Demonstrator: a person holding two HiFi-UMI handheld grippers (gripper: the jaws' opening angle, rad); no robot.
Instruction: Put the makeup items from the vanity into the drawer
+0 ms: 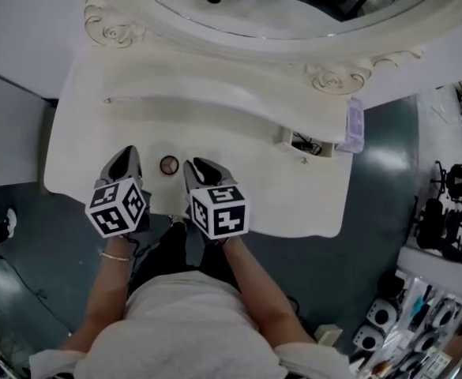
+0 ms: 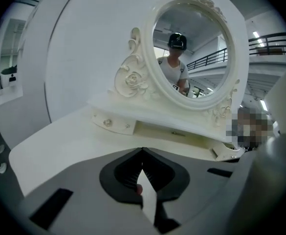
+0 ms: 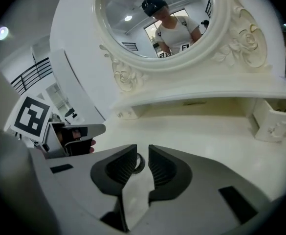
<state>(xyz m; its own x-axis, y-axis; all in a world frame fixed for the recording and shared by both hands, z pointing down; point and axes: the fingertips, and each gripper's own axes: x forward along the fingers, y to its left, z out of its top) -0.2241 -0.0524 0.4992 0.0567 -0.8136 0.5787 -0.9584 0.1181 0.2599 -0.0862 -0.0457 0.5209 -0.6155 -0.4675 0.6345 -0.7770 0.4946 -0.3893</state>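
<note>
A small round makeup pot (image 1: 169, 165) with a dark rim sits on the white vanity top (image 1: 238, 188), near its front edge. It lies between my two grippers. My left gripper (image 1: 128, 154) is just left of it, jaws shut with nothing between them (image 2: 143, 152). Right of the pot, my right gripper (image 1: 193, 164) has its jaws a narrow slit apart (image 3: 143, 148). In the right gripper view the pot (image 3: 140, 164) shows through that slit, low by the left jaw, and no pad presses on it. The small drawer (image 1: 313, 144) under the shelf at the right stands pulled out.
The oval mirror (image 1: 294, 6) and its carved frame rise behind the shelf. A pale purple item (image 1: 355, 125) rests at the shelf's right end. Something dark lies inside the open drawer. Grey floor lies past the vanity's edges, with cluttered equipment (image 1: 428, 306) at the right.
</note>
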